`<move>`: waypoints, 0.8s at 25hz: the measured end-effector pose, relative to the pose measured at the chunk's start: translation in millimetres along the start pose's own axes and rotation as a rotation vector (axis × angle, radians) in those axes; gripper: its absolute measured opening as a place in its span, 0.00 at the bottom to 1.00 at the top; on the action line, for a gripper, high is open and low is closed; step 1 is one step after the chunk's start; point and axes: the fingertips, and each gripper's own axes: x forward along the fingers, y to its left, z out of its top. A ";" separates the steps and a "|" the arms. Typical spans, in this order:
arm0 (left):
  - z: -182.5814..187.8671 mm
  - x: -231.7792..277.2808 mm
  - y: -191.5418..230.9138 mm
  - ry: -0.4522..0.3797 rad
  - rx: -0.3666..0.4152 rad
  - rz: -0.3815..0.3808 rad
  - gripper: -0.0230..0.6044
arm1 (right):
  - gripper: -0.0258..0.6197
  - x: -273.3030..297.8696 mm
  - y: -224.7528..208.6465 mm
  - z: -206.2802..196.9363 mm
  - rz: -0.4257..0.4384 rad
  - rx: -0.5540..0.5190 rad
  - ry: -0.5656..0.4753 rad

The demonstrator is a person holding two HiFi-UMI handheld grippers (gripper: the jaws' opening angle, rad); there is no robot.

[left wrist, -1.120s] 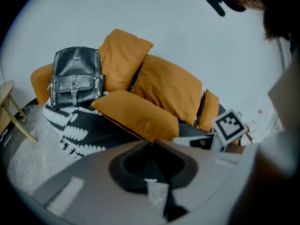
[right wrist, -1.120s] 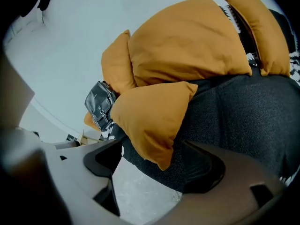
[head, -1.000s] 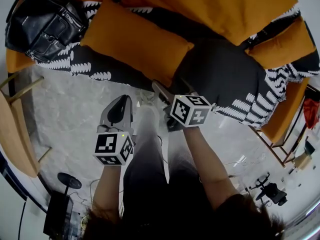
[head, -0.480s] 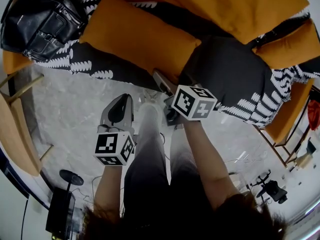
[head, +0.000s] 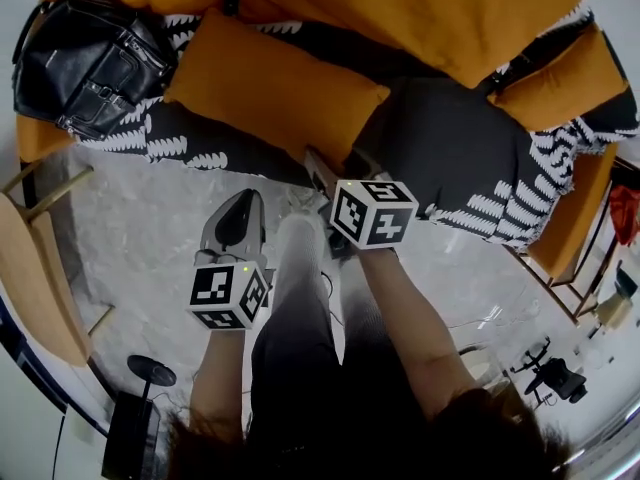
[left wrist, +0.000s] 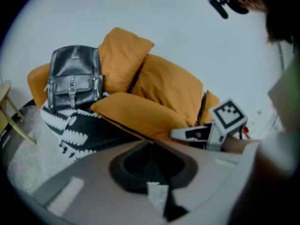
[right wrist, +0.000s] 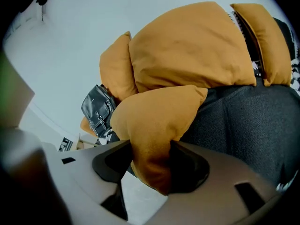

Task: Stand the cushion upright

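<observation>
Our right gripper (right wrist: 150,165) has just been closing its jaws on the orange fabric cushion (right wrist: 157,118), which is not yet upright; our left gripper (left wrist: 152,144) is clenched and empty.

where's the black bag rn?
Head view, top left: the black bag sits on the patterned throw, just left of the flat orange cushion.

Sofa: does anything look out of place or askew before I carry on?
Yes: the orange cushion lies flat and slanted across the sofa, while the back cushions stand upright behind it. The right gripper has just been closing its jaws on the flat cushion's near corner.
</observation>
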 end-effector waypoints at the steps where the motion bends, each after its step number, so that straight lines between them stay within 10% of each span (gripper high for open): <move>1: 2.2 -2.4 -0.2 -0.002 0.001 0.000 0.09 | 0.38 -3.2 3.8 1.7 -0.003 -0.017 -0.005; 20: 46.3 -69.2 -47.5 -0.085 0.067 0.023 0.08 | 0.20 -104.8 26.3 26.9 0.023 -0.019 -0.103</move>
